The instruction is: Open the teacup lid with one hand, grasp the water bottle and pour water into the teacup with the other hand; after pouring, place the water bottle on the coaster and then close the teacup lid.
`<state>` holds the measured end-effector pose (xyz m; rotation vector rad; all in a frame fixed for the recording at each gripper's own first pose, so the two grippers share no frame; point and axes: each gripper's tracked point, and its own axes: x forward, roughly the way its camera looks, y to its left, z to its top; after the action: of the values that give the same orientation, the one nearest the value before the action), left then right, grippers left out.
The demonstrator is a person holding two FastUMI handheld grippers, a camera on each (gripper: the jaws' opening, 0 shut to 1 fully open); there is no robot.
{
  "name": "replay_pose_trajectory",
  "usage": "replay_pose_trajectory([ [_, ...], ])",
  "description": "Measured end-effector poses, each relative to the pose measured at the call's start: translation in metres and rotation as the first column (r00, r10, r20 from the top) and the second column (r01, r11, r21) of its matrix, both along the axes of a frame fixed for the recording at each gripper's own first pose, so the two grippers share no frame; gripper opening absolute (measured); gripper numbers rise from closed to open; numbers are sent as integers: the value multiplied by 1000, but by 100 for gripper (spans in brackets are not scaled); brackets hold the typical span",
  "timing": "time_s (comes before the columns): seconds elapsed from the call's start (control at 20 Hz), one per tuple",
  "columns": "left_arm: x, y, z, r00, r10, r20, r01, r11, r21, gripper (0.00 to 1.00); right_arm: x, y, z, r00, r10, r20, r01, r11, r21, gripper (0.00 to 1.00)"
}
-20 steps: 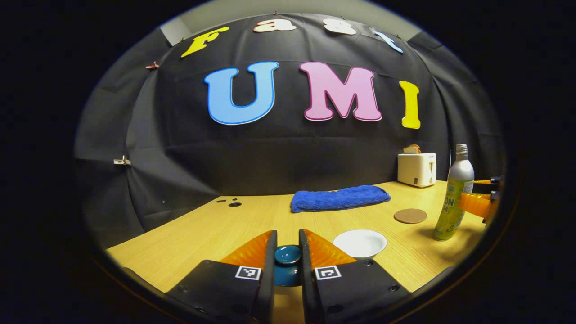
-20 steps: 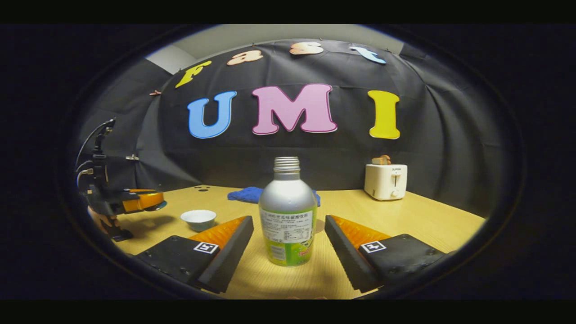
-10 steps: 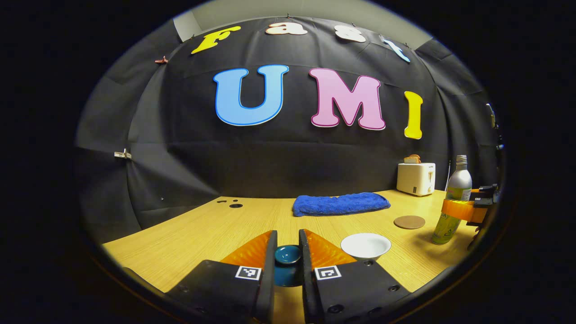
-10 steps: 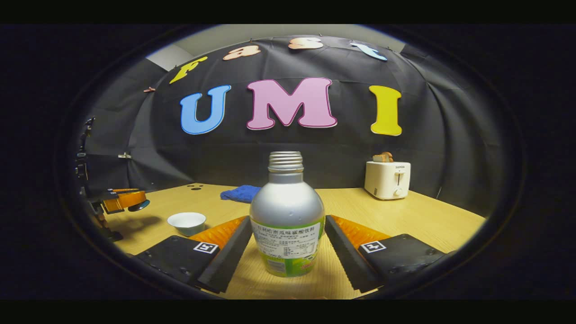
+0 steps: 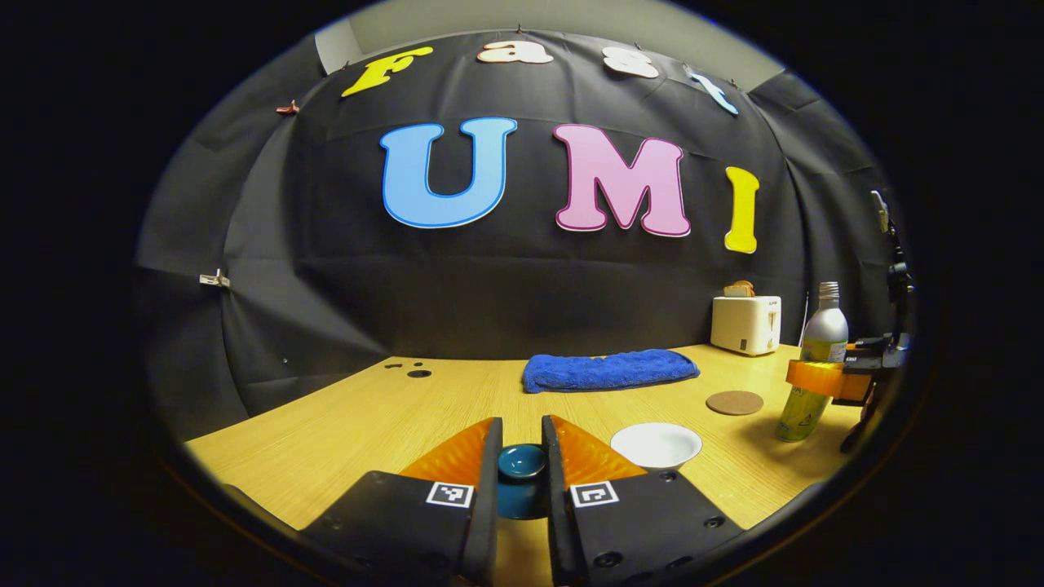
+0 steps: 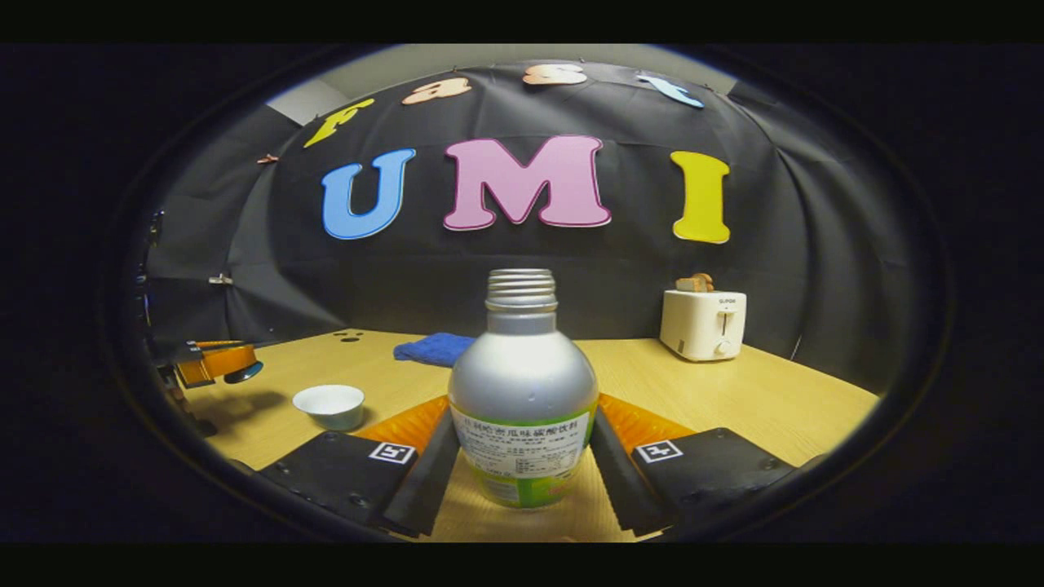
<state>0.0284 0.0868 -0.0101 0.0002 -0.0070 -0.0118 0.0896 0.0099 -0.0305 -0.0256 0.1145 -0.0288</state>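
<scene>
So our right gripper (image 6: 522, 456) has just clamped shut on the water bottle (image 6: 522, 391); our left gripper (image 5: 522, 477) keeps pinching the teacup lid (image 5: 522, 462), so pouring's next.

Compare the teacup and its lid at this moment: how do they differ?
The teacup is white, sits uncovered on the table and is not gripped. The teacup lid is dark teal and is held off the cup between the left gripper fingers. Both are round.

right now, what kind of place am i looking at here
Probably a staged recording booth, not a real kitchen: black cloth wall behind a wooden table holding a toaster, a blue towel and a teacup.
</scene>
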Motion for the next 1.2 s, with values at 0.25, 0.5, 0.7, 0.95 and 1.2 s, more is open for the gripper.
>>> replay_pose_trajectory([
  [0.25,1,3,0,1000,0,0,0,1000,0,29,0,9,0,1000,20,-22,-21,999,-32,78],
  [0.5,1,30,-1,999,50,-2,-50,999,0,29,9,22,16,997,71,-36,-77,969,-235,78],
  [0.7,3,59,-2,996,90,-5,-90,996,-1,29,25,38,23,991,116,-64,-132,903,-409,78],
  [0.95,0,95,-3,988,151,-6,-151,988,-1,29,48,44,35,984,162,-67,-170,793,-584,78],
  [1.2,1,110,-4,984,178,-9,-178,984,-2,29,61,58,42,968,240,-67,-212,652,-728,78],
])
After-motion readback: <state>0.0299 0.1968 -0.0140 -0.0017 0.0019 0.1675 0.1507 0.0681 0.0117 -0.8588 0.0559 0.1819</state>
